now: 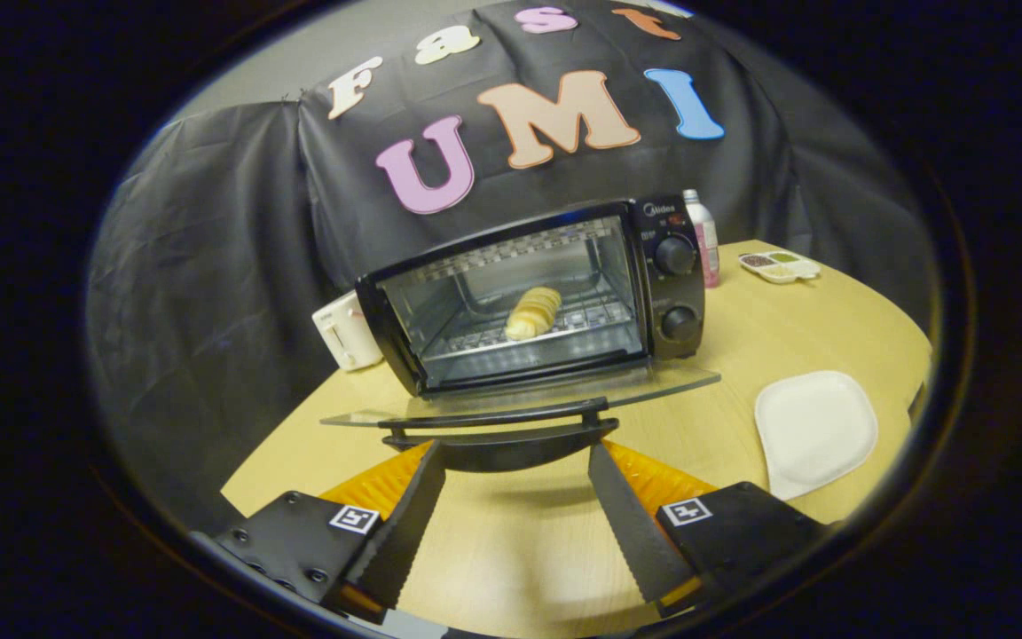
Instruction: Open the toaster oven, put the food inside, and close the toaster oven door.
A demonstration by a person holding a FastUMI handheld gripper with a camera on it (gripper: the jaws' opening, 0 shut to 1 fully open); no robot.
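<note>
Black toaster oven on wooden table, glass door folded down flat, pale bread roll on inner rack, gripper fingers spread apart just under door handle, gripping nothing, white plate right, bottle and small tray behind.

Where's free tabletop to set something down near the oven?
Bare wood between the open gripper jaws and the lowered glass door of the black toaster oven. Another bare stretch right of the oven, between the white square plate and the small divided tray. Crowded: beside the oven, pink bottle one side, white appliance the other.
</note>
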